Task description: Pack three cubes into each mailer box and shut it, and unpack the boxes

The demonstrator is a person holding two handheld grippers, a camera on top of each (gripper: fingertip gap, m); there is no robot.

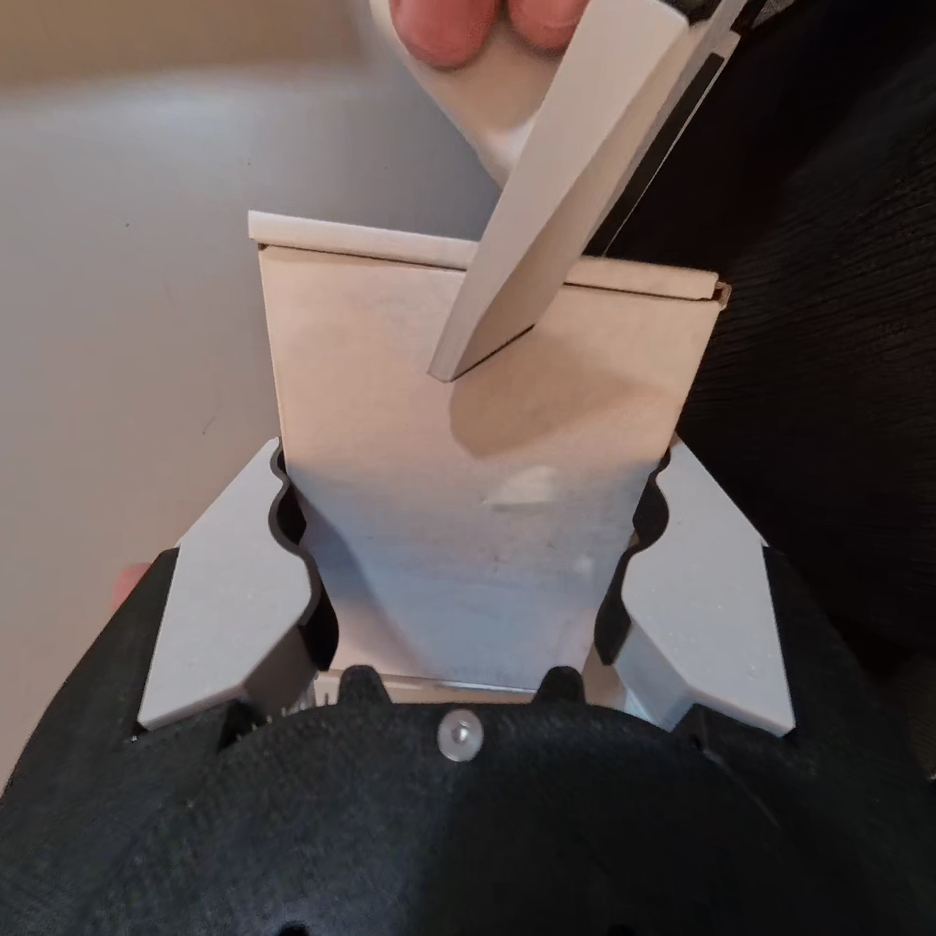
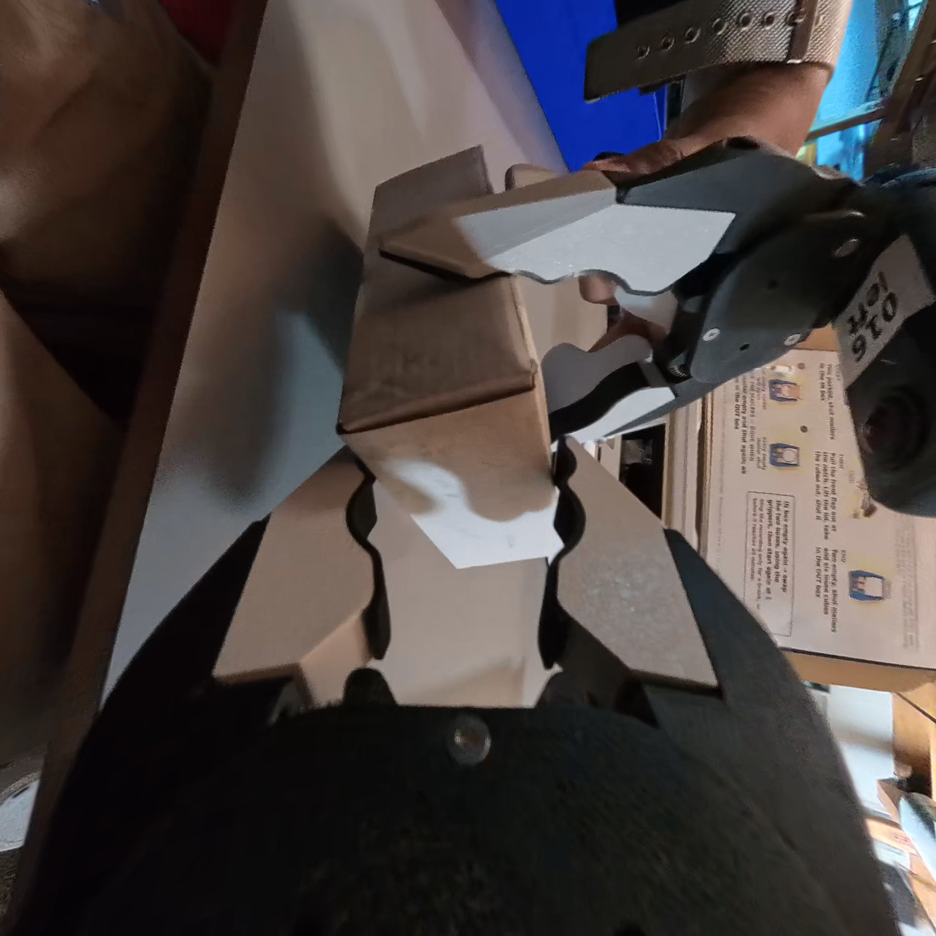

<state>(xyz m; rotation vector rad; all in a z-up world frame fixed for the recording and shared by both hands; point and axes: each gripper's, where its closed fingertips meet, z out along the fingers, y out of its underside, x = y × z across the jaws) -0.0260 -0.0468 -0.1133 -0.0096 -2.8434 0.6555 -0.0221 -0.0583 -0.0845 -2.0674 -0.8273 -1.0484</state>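
In the left wrist view, one white mailer box is seen, shut, clamped by its two sides between the fingers of the left tool. One finger of the right tool comes in from the far right and its tip lies against the top of the box near the lid seam. Two fingertips of a person's hand are seen at the far edge. Beneath the box a pale grey desk is shown on the left and a dark surface on the right.

In the right wrist view, the same single mailer box is seen. The right tool is spread apart, with a near corner of the box between its fingers. The left tool is closed on the box from the right. One printed instruction sheet lies on a cardboard box at right. A long pale desk runs away, with a blue panel beyond.
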